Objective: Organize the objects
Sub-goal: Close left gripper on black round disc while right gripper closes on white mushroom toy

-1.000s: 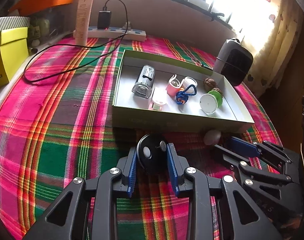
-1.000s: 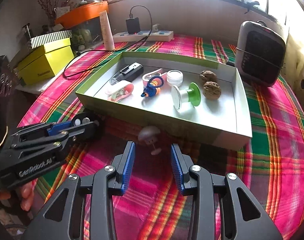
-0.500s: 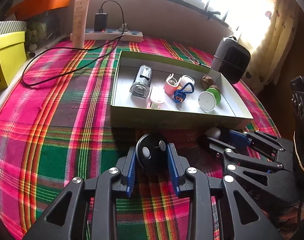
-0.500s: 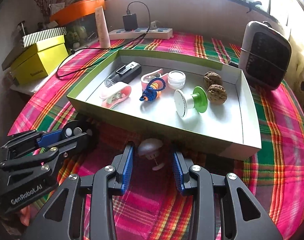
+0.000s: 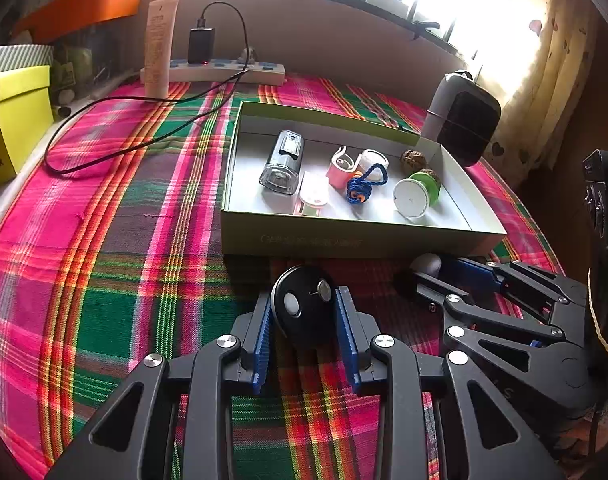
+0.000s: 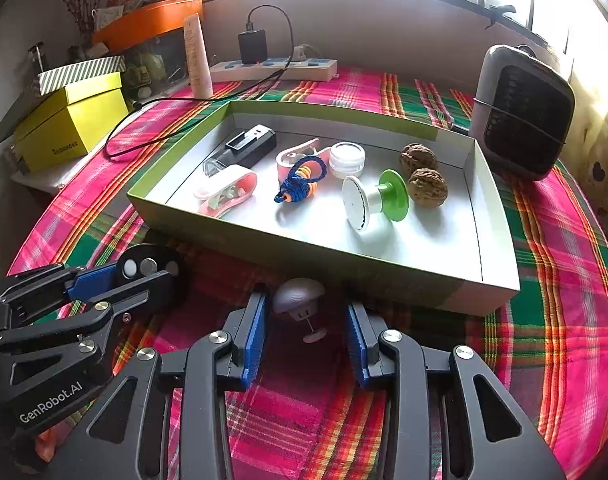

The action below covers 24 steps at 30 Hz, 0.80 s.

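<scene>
A plaid tablecloth (image 6: 544,280) under a bright window held a shallow box (image 6: 384,264), both my grippers working along its near wall.

At left, my left gripper (image 5: 304,312) pinched a black round gadget (image 5: 304,312) between its blue pads, just short of the box. At right, my right gripper (image 6: 306,320) stood wide open around a small white mushroom-shaped piece (image 6: 297,296) on the cloth, pads not touching it. A green spool (image 6: 378,198) and two walnuts (image 6: 424,176) lay inside.

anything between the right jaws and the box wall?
Only the white mushroom-shaped piece, sitting between the right gripper tips just short of the box wall. Right wrist view shows it.
</scene>
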Motion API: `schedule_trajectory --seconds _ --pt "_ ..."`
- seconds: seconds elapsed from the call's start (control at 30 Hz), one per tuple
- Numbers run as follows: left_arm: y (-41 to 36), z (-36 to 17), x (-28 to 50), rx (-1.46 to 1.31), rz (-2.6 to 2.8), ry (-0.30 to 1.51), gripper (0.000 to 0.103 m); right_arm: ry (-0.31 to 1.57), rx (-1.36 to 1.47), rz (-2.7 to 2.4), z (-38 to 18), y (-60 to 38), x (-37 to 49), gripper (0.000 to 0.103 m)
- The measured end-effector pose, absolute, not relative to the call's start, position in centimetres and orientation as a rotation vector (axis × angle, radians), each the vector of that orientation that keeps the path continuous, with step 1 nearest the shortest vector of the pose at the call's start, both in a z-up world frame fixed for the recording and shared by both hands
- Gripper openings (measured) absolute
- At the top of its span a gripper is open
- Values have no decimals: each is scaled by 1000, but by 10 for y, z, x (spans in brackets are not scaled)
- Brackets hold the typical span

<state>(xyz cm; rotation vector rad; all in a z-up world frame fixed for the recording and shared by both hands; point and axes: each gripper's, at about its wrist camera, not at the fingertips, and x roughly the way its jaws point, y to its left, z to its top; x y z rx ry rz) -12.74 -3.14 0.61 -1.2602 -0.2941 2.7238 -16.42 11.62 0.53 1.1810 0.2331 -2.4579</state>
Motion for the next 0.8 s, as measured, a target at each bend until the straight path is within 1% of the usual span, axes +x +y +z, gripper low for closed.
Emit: schedule_trajectory --seconds 0.13,0.2,0.37,0.8 --pt "-32 6 -127 -1261 2726 -293 28 228 1182 -2461 5 116 -164 36" --pt "-31 6 -127 -1260 2726 -293 28 223 1183 -2468 5 117 -164 32" --pt "-31 7 -126 -1262 2730 -284 28 205 1185 -2472 5 120 -164 27" --pt "-28 8 -124 -1265 2740 -250 26 155 1182 -2455 6 125 -161 27"
